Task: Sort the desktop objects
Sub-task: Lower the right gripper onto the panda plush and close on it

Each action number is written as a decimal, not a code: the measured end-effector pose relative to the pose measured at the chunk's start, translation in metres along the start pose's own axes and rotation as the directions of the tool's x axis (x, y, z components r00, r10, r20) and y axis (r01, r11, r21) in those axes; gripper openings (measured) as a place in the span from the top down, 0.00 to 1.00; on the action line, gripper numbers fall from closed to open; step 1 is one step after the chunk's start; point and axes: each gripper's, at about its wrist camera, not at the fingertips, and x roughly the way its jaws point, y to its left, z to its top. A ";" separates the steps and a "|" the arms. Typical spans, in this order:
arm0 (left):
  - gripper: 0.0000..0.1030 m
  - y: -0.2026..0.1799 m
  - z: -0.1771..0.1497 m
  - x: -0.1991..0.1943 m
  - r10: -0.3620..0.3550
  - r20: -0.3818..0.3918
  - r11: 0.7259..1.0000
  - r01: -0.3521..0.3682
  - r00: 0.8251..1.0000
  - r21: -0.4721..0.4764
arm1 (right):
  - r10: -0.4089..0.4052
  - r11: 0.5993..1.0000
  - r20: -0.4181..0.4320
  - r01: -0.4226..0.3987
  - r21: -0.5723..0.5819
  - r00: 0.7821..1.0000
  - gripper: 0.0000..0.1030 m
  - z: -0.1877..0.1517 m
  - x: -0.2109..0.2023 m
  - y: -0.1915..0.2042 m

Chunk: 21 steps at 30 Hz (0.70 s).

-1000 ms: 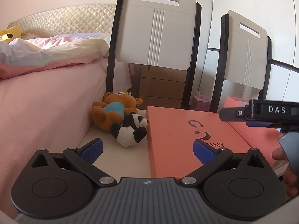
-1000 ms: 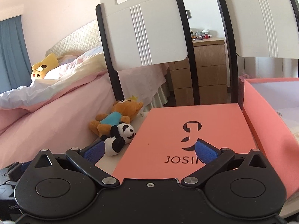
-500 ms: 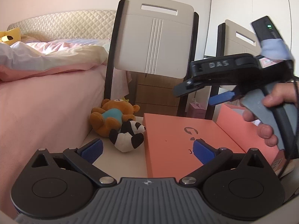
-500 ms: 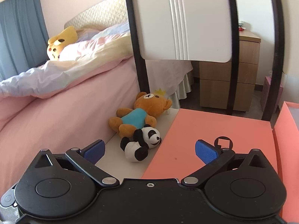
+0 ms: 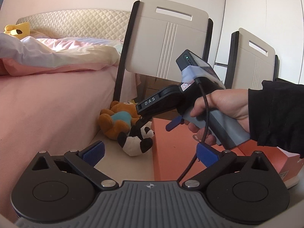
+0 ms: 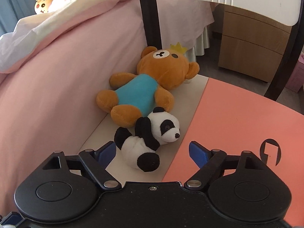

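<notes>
Along the left edge of the white table (image 6: 191,93) the pink bed (image 6: 47,79) presses right up against it, and just inside that edge lie the two soft toys. The brown teddy bear (image 6: 144,87) in its blue shirt lies on its back toward the far left corner, crown-topped head pointing away; the small panda plush (image 6: 150,140) lies against the bear's near leg, touching it.

The left gripper (image 5: 150,153) hangs back at the near edge, its fingers apart with nothing between them. The right gripper (image 6: 152,152), held in a person's hand (image 5: 224,110) with a black sleeve, points steeply down over the panda — its fingers have just been closing in, yet they stand apart on either side of the plush's lower body, and I see no pad pressing on it.

To the right lies a flat salmon-pink box lid (image 6: 243,125) with a dark logo; beyond it the left camera shows another piece of the same colour (image 5: 269,155).

By my reading the sorting has hardly begun — both toys lie loose on the table, and the panda looks to be first.
</notes>
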 end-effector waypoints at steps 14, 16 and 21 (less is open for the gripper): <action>0.00 -0.002 -0.001 0.001 -0.002 -0.004 1.000 0.002 1.000 0.013 | 0.045 0.999 -0.053 -0.045 0.008 0.998 0.26 0.007 0.045 0.008; 0.00 -0.002 -0.001 0.002 -0.007 -0.004 1.000 0.007 1.000 0.013 | 0.044 0.999 -0.061 -0.044 -0.003 0.997 0.26 0.005 0.048 0.011; 0.00 -0.002 -0.001 0.001 -0.016 -0.004 1.000 0.016 1.000 0.014 | 0.040 0.999 -0.103 -0.040 0.003 0.994 0.26 0.001 0.061 0.019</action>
